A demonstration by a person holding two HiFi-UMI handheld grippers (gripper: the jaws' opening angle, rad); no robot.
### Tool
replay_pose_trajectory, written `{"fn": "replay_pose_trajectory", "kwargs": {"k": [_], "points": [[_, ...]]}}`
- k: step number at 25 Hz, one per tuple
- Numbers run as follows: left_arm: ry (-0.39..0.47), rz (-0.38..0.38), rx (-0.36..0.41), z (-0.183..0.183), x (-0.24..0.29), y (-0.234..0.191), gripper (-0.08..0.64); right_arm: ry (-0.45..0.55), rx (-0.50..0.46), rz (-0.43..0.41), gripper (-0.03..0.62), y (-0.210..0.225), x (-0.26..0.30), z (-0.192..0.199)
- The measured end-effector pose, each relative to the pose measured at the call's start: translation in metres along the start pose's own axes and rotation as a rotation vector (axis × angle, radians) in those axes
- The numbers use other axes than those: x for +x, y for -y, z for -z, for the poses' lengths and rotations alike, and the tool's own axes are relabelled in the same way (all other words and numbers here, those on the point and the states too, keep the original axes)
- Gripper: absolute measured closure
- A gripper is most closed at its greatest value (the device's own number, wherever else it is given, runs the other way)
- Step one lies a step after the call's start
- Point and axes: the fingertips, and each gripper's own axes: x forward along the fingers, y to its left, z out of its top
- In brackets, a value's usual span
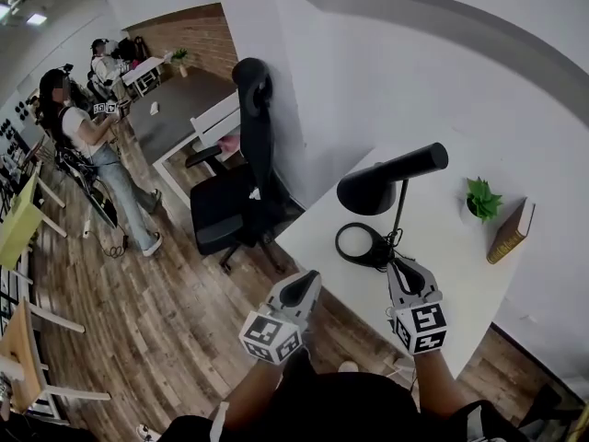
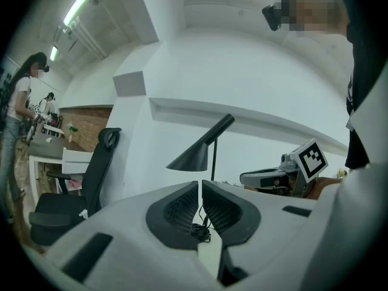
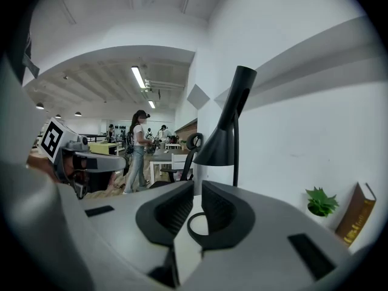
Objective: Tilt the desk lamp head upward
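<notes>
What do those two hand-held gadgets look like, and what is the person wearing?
The left gripper and right gripper match: pale grey shells, black ribbed pads, each with a cube of black-and-white square markers. The person wears a dark top.

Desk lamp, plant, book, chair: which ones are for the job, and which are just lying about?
For the job: desk lamp, left gripper, right gripper.
Just lying about: potted plant, book, office chair.
</notes>
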Motion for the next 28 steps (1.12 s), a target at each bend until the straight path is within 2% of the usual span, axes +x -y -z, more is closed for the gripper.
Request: {"fn": "replay_pose_trajectory", "kwargs": {"k": [2, 8, 16, 20, 25, 28], "points": [[-0.007, 0.016, -0.001, -0.001, 0.01, -0.004, 0.538, -0.002, 0.002, 0.013, 0.542, 0.007, 0.007, -0.001], [-0.027, 0.053, 0.003, -0.006, 0.037, -0.017, 0.538, -0.021, 0.003, 0.076, 0.477, 0.033, 0.03, 0.002], [-0.049, 0.061, -0.02, -0.009, 0.064, -0.051, 0.538, -0.068, 0.008, 0.126, 0.469, 0.06, 0.066, 0.008], [-0.06, 0.106, -0.061, -0.008, 0.083, -0.058, 0.538, -0.086, 0.008, 0.15, 0.468, 0.07, 0.082, 0.009], [-0.098, 0.139, -0.05, -0.008, 0.104, -0.063, 0.537, -0.127, -0.013, 0.188, 0.469, 0.078, 0.098, 0.017], [-0.111, 0.172, -0.116, -0.005, 0.116, -0.07, 0.537, -0.141, 0.009, 0.21, 0.468, 0.081, 0.103, 0.02]]}}
